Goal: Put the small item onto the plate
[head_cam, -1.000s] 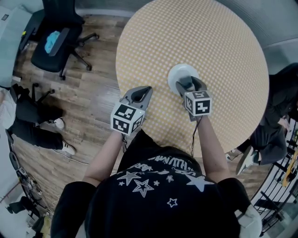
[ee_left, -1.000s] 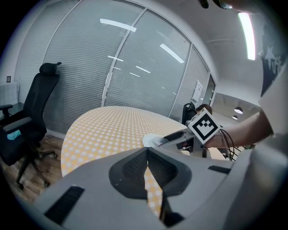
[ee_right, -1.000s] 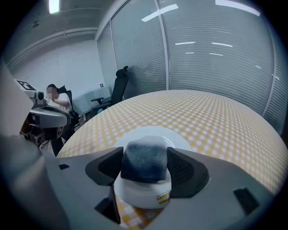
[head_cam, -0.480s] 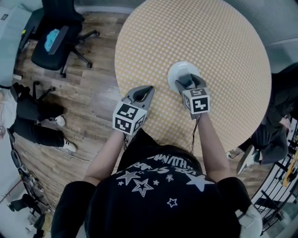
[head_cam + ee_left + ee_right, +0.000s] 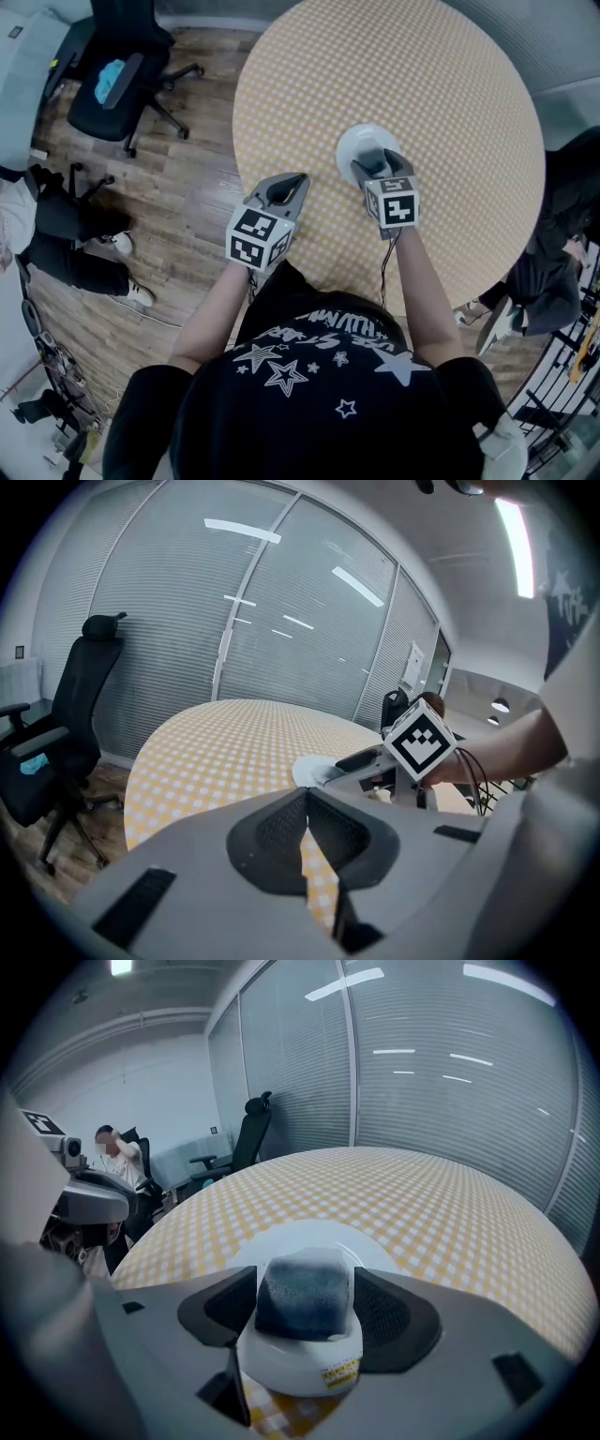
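Between the jaws of the right gripper [image 5: 376, 165], clamped — small item [image 5: 302, 1337], white with dark top — over the plate [image 5: 309, 1237]; left gripper [image 5: 307, 803] closed.

You are looking down on a round table [image 5: 422, 75] wearing a yellow-and-white check cloth; one white plate [image 5: 353, 147] is lying directly on it, well in from the edge.

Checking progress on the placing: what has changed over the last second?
The right gripper, shut on the small item, crept slightly forward over the plate. The left gripper stayed shut and empty near the table edge; the plate did not move.
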Available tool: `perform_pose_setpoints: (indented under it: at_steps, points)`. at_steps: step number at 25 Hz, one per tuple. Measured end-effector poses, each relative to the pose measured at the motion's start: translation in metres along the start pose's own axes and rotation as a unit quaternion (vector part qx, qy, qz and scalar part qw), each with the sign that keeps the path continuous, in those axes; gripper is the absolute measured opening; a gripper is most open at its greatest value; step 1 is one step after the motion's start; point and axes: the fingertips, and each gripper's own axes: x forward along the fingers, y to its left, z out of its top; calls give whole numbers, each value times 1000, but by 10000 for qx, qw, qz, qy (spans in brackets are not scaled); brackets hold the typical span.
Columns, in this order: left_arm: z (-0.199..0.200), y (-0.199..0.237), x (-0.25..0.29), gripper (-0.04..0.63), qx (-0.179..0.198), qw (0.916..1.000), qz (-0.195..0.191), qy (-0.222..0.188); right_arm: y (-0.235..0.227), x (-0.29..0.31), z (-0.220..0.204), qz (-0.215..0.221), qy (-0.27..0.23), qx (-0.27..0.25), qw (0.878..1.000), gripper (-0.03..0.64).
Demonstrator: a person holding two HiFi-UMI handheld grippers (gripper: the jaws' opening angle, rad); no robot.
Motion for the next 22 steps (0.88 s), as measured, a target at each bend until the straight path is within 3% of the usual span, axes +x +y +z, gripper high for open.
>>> perform_pose_setpoints:
  at_steps: [5, 16, 18, 22]
  points:
    - [-1, -8, -13, 8, 25, 10000, 68, -54, 6, -17, 5, 66, -150, -60, 9998, 301]
    - [4, -44, -42, 8, 116, 9985, 394, -349, 18, -86, 18, 412, -1087, -74, 9932, 289]
    - [3, -51, -49, 8, 84, 9981, 455, -396, 20, -100, 17, 379, -1192, -104, 9921, 166]
    - [-2, -72, -56, 8, 104, 9975, 519, -464, 20, -125, 14, 411, -1393, -150, 9893, 92]
